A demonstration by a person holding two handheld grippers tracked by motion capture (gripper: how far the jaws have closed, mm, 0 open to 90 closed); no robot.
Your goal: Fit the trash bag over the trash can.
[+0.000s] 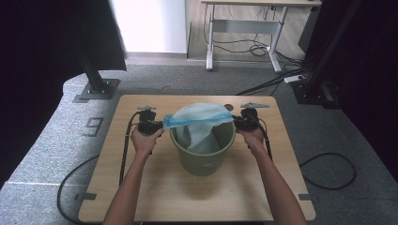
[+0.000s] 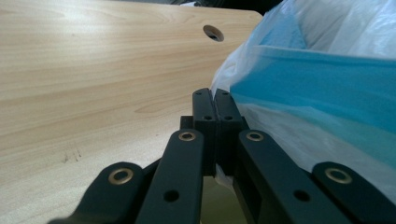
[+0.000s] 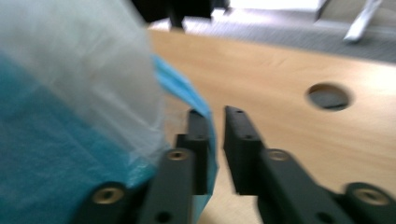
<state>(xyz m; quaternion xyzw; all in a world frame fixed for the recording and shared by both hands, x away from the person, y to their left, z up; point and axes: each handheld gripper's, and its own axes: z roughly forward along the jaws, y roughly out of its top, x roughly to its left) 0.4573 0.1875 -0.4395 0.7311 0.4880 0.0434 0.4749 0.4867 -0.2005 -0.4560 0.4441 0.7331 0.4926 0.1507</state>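
Bag [image 1: 199, 119] spans bin [image 1: 202, 157] mouth, long axis left–right between grippers; left gripper [image 2: 215, 100] clamped on its edge, right gripper [image 3: 215, 119] parted around it.

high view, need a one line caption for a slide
Two hand-held claws, left claw and right claw, stretch a blue-edged bag over a green bin.

One round olive-green plastic bin [image 1: 202, 150] is standing mid-tabletop, one thin white bag with a blue rim [image 1: 199, 118] is lying across its mouth, and two black tongs, left [image 1: 159, 125] and right [image 1: 237, 123], are flanking it.
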